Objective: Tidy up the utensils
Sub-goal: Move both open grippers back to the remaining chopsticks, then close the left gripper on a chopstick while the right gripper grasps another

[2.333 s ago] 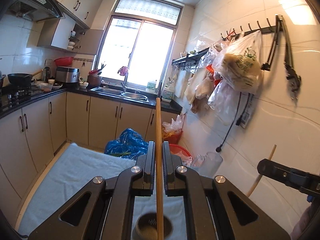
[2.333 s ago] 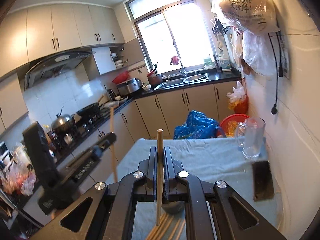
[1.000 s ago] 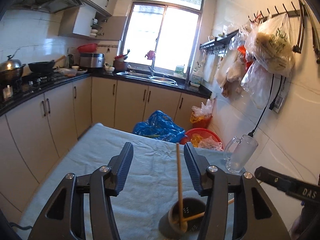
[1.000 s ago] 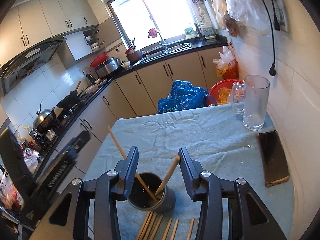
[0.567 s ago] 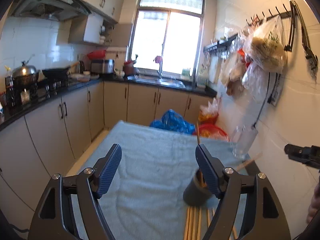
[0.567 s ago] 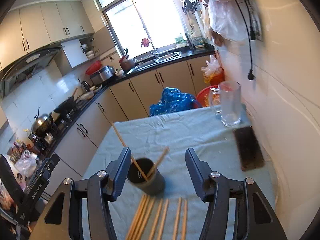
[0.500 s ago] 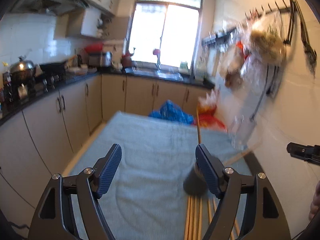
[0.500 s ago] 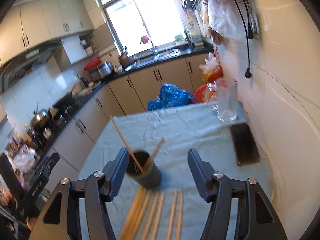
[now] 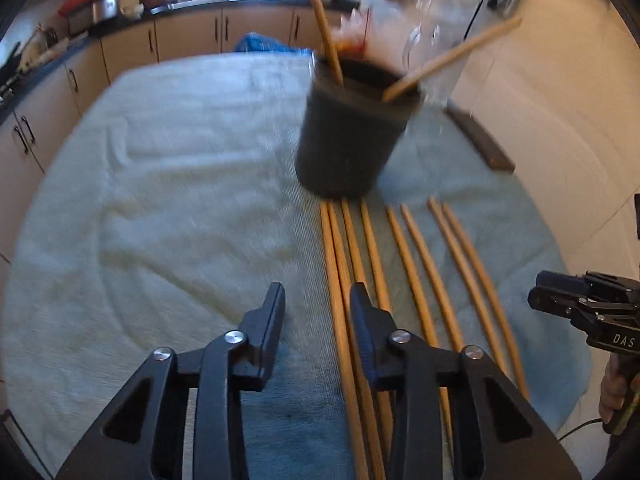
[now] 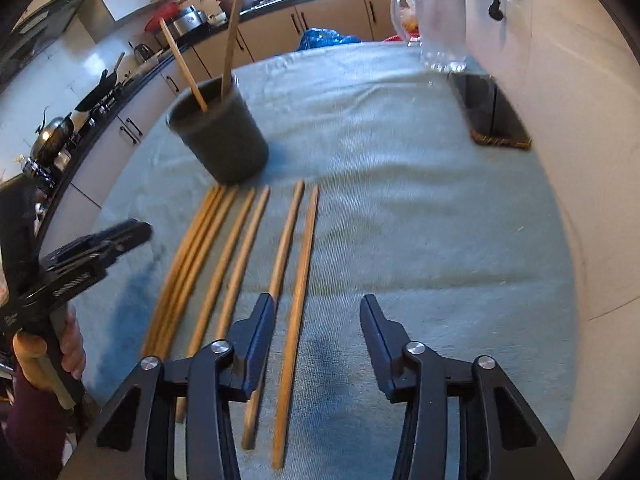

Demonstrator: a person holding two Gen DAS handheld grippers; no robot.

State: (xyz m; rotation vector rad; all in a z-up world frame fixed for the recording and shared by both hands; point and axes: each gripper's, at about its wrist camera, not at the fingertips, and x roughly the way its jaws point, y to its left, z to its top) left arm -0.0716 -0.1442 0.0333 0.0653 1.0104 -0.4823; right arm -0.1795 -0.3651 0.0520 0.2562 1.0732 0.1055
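Both our grippers, left gripper [image 9: 318, 304] and right gripper [image 10: 318, 314], have been narrowing, nothing pinched yet. Chopsticks [image 10: 298, 276] look light, stiff, probably roll; we'd grab mid-shaft.

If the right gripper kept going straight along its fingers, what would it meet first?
Probably the rightmost wooden chopstick on the pale blue cloth: it lies between the right gripper's open jaws, nearer the left finger, untouched. Depth is unclear; the cloth itself might come first.

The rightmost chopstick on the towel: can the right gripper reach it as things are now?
Probably yes. The right gripper is open, and the rightmost chopstick already runs between its jaws on the towel, uncovered.
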